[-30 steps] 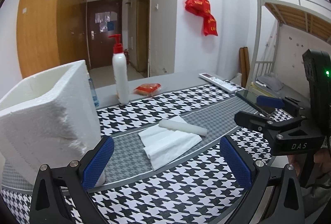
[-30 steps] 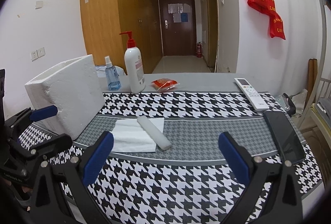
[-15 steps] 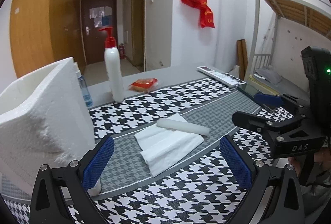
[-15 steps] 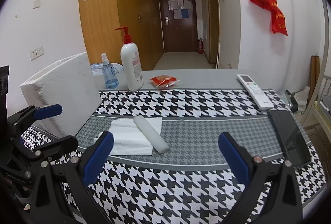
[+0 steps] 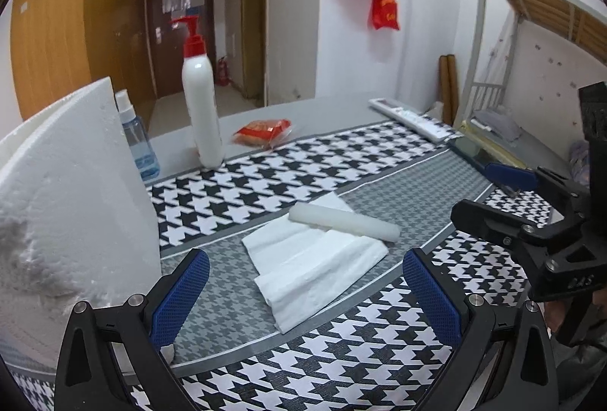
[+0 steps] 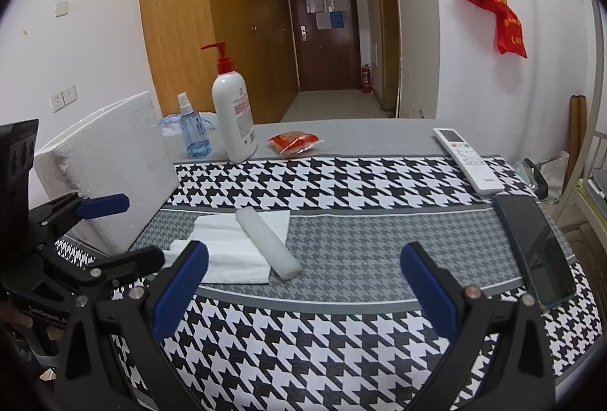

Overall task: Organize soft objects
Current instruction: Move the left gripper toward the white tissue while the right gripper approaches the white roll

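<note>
White folded tissue (image 5: 315, 259) lying flat on the grey band of the houndstooth cloth (image 6: 322, 346), straight ahead of the left gripper (image 5: 305, 270) and between the lines of its two blue pads (image 5: 182, 293), not touched by them. Across the far edge of the tissue, a white foam roll (image 5: 343, 221), resting on it and apart from both tools. Left gripper spread wide and holding nothing; same spread as one second ago, but now nearer to the tissue and turned a little more to its own right. Close at its left side, almost against the left pad, a white foam box (image 5: 68, 183), now filling more of that side than before. Beyond the box, a blue spray bottle (image 5: 136, 141), a white pump bottle (image 5: 201, 107) and a red packet (image 5: 261, 132), all well ahead. Right gripper (image 6: 305, 259) also spread wide, empty, over the near edge of the cloth; tissue and roll ahead of it and to its left, nearer than half a second ago. To its right, a dark phone (image 6: 535, 248), and further ahead a white remote (image 6: 468, 160). Tissue, roll and the rest in the same places on the table as earlier.
</note>
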Action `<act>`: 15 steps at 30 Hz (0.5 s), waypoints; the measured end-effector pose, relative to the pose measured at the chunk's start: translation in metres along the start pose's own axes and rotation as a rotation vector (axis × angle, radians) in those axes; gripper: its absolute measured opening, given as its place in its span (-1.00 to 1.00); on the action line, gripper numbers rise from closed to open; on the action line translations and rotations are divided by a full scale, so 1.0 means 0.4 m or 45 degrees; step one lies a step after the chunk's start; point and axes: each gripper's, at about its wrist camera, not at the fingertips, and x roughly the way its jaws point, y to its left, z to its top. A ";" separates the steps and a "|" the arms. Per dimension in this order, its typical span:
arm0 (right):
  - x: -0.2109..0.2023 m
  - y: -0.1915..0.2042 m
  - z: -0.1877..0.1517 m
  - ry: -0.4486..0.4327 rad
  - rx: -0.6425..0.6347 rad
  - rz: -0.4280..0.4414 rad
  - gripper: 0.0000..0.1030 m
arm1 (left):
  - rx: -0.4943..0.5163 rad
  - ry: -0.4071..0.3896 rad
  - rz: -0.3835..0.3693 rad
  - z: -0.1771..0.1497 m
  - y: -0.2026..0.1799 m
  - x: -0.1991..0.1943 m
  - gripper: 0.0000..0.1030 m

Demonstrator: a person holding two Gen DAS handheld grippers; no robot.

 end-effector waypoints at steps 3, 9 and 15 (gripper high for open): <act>0.012 -0.002 0.001 0.004 0.006 0.007 0.99 | 0.006 0.011 -0.013 0.004 -0.006 0.010 0.95; 0.023 -0.022 0.009 0.016 0.013 -0.002 0.99 | 0.006 0.065 -0.026 0.003 -0.006 0.053 0.86; 0.045 -0.021 0.010 0.053 -0.011 0.031 0.99 | 0.019 0.117 -0.041 -0.011 -0.012 0.087 0.78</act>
